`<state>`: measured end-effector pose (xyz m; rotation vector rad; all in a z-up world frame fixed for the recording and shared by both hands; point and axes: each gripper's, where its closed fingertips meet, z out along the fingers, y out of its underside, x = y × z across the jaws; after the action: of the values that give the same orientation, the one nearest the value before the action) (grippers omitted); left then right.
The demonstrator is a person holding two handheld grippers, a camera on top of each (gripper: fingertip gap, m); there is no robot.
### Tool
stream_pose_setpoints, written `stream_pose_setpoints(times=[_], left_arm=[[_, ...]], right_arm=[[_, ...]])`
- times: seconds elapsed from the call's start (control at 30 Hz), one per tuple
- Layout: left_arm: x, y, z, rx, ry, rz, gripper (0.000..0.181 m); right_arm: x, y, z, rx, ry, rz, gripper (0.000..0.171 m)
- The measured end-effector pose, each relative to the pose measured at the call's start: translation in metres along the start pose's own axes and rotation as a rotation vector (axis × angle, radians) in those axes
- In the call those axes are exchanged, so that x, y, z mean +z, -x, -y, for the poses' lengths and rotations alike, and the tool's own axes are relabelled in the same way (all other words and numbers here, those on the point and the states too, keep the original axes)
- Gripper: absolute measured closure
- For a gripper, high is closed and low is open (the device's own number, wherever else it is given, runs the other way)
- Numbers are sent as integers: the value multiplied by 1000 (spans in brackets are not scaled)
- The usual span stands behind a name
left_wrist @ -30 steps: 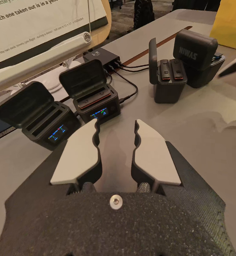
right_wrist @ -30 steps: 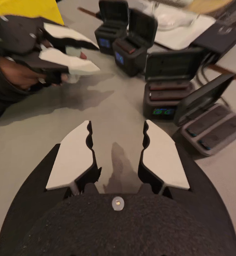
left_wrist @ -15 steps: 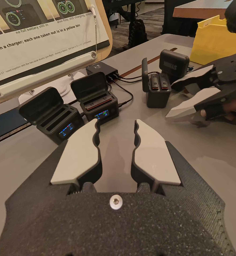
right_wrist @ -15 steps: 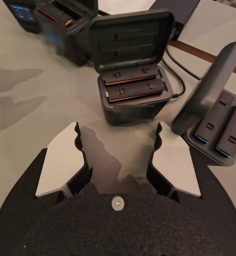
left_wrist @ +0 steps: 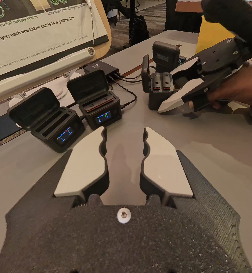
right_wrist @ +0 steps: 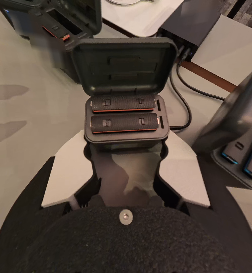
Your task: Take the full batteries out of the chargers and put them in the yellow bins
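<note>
Several black chargers stand open on the grey table. In the left wrist view the left charger [left_wrist: 53, 127] has bare slots, the middle charger [left_wrist: 101, 109] holds one orange-edged battery [left_wrist: 98, 104], and the right charger [left_wrist: 160, 90] holds two. My left gripper [left_wrist: 124, 130] is open and empty, short of the middle charger. My right gripper [right_wrist: 126, 135] is open wide, its fingertips on either side of the two-battery charger's [right_wrist: 122, 66] front, apart from the batteries [right_wrist: 124, 123]. It also shows in the left wrist view [left_wrist: 166, 91]. A yellow bin [left_wrist: 208, 34] stands far right.
A grey charger [right_wrist: 240, 112] with blue-edged batteries [right_wrist: 228, 156] sits close on the right gripper's right. A black power hub [left_wrist: 101, 68] with cables lies behind the chargers. A clipboard sheet [left_wrist: 41, 37] on a stand looms at the back left.
My right gripper has moved in to the two-battery charger and opened wider around its front. My left gripper stays open and has drawn back a little from the chargers.
</note>
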<state>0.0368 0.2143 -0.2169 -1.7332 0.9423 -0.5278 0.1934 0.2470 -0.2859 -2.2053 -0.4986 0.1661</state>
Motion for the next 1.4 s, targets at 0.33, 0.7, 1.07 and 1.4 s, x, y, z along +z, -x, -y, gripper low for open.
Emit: stream_pose_setpoints(times=[0.33, 0.7, 1.07, 1.4], left_arm=[[5, 8, -12, 6, 40, 14, 135], [8, 10, -23, 22, 84, 13, 137], [10, 9, -29, 41, 103, 1, 140], [9, 13, -27, 39, 98, 1, 142]], right_arm=[[-6, 74, 2, -25, 10, 153, 73], [-4, 95, 4, -212, 9, 195, 72], [-1, 82, 29, -718, 123, 342, 55], [21, 95, 28, -448, 189, 378, 72]])
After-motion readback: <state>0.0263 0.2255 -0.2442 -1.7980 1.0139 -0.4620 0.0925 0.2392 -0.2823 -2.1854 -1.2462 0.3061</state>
